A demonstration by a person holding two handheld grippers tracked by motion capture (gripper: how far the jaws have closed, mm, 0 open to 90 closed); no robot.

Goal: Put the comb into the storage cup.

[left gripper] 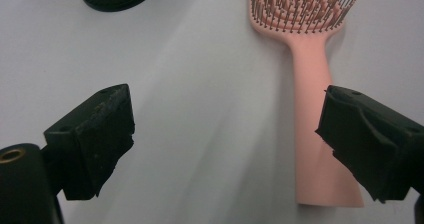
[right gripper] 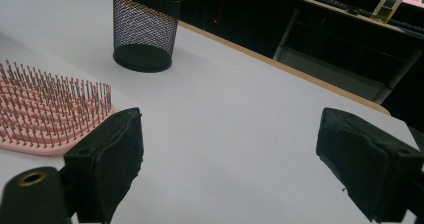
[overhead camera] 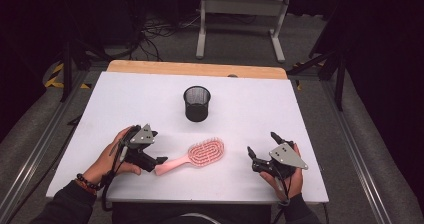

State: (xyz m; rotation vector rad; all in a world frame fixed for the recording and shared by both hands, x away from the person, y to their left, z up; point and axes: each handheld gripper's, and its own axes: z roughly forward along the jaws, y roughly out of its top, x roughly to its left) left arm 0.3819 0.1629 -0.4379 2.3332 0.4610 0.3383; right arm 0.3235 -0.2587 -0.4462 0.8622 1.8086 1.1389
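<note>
A pink hairbrush (overhead camera: 205, 152) lies bristles up on the white table top (overhead camera: 260, 104), its handle pointing toward my left gripper (overhead camera: 158, 146). In the left gripper view the handle of the brush (left gripper: 310, 84) lies between the wide-open jaws of that gripper (left gripper: 225, 116), close against the right jaw and far from the left one. A black mesh cup (overhead camera: 197, 103) stands upright behind the brush. My right gripper (overhead camera: 262, 143) rests to the right of the brush, open, with nothing between its jaws (right gripper: 227, 139). Its view has the brush head (right gripper: 45, 114) at the left and the cup (right gripper: 145, 29) beyond.
The table's wooden back edge (overhead camera: 200, 69) runs behind the cup. Past it stand a white desk frame (overhead camera: 240, 19) and cables on the floor (overhead camera: 155, 34). Dark stands flank the table at both sides.
</note>
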